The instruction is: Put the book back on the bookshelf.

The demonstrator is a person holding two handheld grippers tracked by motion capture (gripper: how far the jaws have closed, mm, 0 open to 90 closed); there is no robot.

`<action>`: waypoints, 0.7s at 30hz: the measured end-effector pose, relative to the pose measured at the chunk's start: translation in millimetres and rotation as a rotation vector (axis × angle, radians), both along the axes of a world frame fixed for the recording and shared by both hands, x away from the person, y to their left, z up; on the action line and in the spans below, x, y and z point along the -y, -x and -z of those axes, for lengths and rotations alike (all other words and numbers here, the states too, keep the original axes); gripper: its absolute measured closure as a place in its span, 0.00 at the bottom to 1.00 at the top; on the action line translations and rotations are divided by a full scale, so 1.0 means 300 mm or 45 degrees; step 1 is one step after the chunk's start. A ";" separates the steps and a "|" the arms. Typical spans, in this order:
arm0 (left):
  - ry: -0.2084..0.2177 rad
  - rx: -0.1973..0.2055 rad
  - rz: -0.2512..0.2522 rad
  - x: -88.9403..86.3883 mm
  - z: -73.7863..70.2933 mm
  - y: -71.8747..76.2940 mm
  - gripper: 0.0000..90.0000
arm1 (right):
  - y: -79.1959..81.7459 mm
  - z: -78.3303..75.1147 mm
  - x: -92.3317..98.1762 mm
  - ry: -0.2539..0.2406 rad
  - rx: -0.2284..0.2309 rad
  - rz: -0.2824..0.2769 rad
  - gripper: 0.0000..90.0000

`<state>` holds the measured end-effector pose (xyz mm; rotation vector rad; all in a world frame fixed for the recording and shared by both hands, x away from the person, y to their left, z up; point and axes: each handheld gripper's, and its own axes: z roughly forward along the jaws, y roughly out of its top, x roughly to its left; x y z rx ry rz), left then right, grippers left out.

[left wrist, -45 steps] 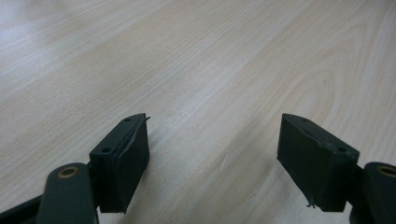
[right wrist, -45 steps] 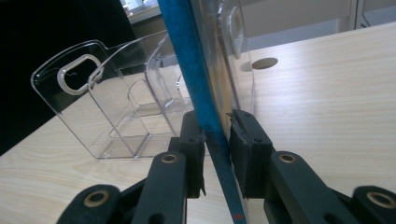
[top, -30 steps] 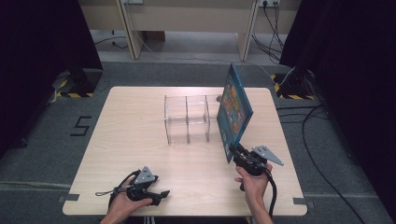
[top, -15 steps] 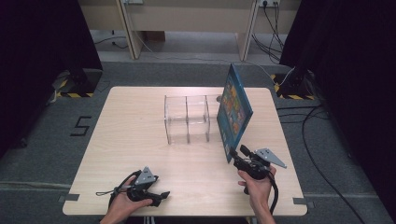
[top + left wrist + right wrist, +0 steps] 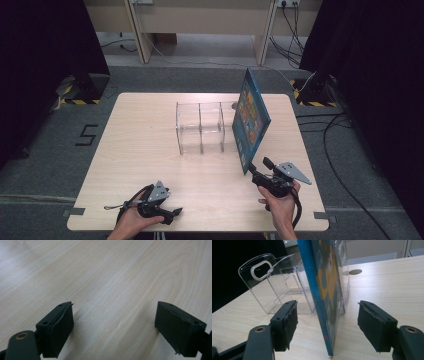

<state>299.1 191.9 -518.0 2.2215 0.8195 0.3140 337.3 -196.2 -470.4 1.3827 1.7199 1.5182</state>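
Note:
A thin blue picture book stands upright on its edge at the right end of a clear plastic divider rack. I cannot tell whether it is inside the end slot or leaning against it. My right gripper is at the book's near lower corner. Its jaws have just been opening and now stand on either side of the book with a gap between each pad and it. My left gripper lies low at the table's near edge. Its jaws have also just been opening, with only bare wood between them.
The light wooden table has a small round hole behind the rack. Cables run over the grey floor to the right. Dark curtains stand at both sides, and desk legs at the back.
The right gripper's jaws have spread off the book's near edge, letting it go. The book stays upright by the rack. The left hand has kept its place.

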 end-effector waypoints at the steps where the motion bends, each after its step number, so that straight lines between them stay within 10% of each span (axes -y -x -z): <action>1: 0.000 0.000 0.000 0.000 0.000 0.000 0.16 | 0.004 -0.002 0.003 -0.004 0.007 -0.001 0.33; 21: 0.000 -0.002 -0.002 0.001 0.000 0.000 0.16 | 0.038 -0.004 -0.002 0.069 0.023 0.013 0.18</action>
